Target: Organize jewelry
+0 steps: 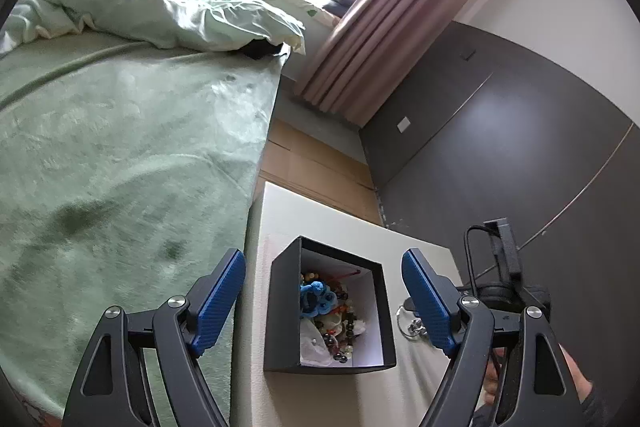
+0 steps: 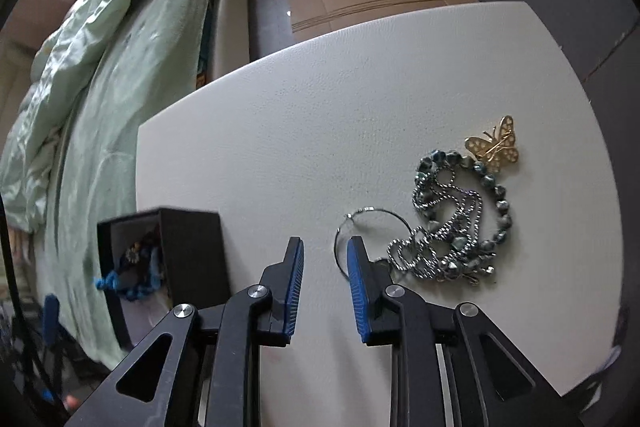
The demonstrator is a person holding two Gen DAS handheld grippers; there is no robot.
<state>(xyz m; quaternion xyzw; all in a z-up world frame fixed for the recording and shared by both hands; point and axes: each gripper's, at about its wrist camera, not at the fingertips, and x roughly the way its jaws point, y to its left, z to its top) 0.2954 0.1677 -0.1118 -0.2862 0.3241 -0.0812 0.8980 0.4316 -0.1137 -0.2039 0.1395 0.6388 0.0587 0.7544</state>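
Loose jewelry lies right of centre in the right wrist view, on the white counter [image 2: 320, 107]: gold butterfly brooch [image 2: 494, 143] uppermost, touching a beaded bracelet [image 2: 500, 203] that rings a tangled silver chain [image 2: 444, 227]. A thin hoop earring [image 2: 340, 227] sits just left of the tangle, beside the right gripper [image 2: 325, 263]; jaws parted, nothing between them. Black box [image 1: 384, 307], lower centre of the left wrist view, holds mixed beads and a blue knitted piece [image 1: 316, 297]. Left gripper [image 1: 324, 301] hovers over it, jaws spread wide, empty. Green bed [image 1: 120, 147] fills frame left.
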